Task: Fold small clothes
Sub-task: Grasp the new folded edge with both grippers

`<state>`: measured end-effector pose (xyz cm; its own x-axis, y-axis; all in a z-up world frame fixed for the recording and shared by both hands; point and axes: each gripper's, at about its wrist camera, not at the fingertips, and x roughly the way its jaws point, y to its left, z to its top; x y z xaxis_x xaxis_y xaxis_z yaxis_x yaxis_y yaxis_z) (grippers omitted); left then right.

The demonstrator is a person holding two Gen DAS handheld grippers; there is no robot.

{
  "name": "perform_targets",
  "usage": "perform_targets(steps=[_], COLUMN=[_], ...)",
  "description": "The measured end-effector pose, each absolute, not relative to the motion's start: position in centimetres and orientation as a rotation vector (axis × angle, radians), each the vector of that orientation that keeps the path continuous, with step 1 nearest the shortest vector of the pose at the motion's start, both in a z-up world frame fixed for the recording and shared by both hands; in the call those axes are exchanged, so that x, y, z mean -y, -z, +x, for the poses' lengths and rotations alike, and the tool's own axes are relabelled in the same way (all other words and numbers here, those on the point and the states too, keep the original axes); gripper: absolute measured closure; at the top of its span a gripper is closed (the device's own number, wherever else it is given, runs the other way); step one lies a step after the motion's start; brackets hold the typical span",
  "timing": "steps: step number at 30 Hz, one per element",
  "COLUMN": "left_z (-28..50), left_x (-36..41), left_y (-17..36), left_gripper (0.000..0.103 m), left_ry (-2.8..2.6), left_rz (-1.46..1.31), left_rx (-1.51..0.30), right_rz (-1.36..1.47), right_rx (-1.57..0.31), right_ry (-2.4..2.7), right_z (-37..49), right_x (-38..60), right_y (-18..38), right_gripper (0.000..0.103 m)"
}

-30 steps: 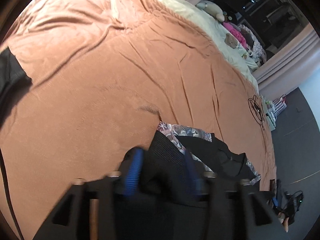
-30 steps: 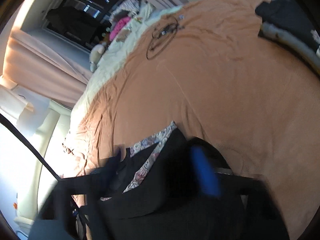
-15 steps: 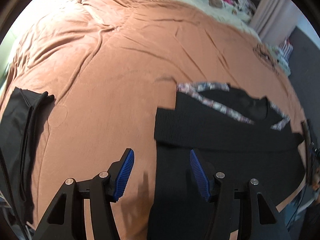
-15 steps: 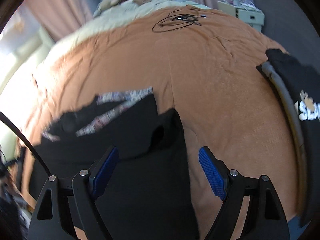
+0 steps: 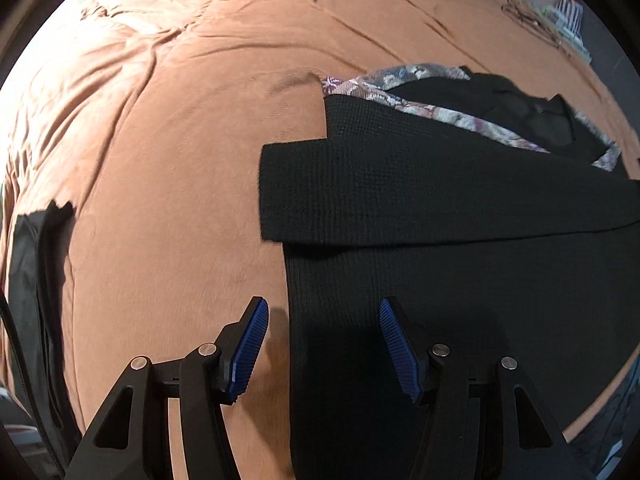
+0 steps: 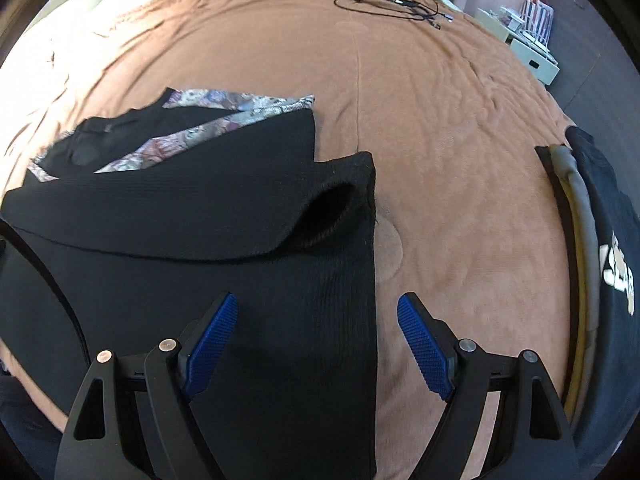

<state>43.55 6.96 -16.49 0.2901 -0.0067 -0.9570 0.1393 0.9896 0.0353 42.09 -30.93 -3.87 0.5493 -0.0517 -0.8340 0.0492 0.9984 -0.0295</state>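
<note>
A black knit cardigan (image 5: 440, 208) with a patterned floral collar band (image 5: 400, 80) lies flat on the orange-brown bedspread (image 5: 160, 120), both sleeves folded across its chest. My left gripper (image 5: 322, 344) hangs open over the garment's left edge, blue pads apart and nothing between them. In the right wrist view the same cardigan (image 6: 200, 208) shows a folded sleeve cuff (image 6: 336, 204) gaping slightly. There my right gripper (image 6: 318, 344) stands open above the garment's right edge, holding nothing.
A folded dark garment (image 5: 32, 280) lies at the bed's left side. A stack of folded clothes with a printed dark shirt (image 6: 608, 260) sits on the right. A coiled black cable (image 6: 392, 0) lies far back on the bedspread (image 6: 460, 120). A white shelf unit (image 6: 528, 40) stands beyond the bed.
Both grippers let go of the black sleeves they held a second ago and opened. The sleeves now lie across the cardigan. Both hands rolled level and drew back toward the garment's lower body.
</note>
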Motion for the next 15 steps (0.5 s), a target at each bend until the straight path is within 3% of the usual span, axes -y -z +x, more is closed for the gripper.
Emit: perform_targets(steps=[15], left_z=[52.5], left_x=[-6.7], left_y=[16.9], left_gripper=[0.041], left_ry=[0.044], left_rz=[0.155], left_rx=[-1.204], right_rz=[-0.073], right_rx=[-0.969], right_ry=[0.117], right_z=[51.9], right_x=[30.1], right_y=[4.8], right_gripper=[0.022])
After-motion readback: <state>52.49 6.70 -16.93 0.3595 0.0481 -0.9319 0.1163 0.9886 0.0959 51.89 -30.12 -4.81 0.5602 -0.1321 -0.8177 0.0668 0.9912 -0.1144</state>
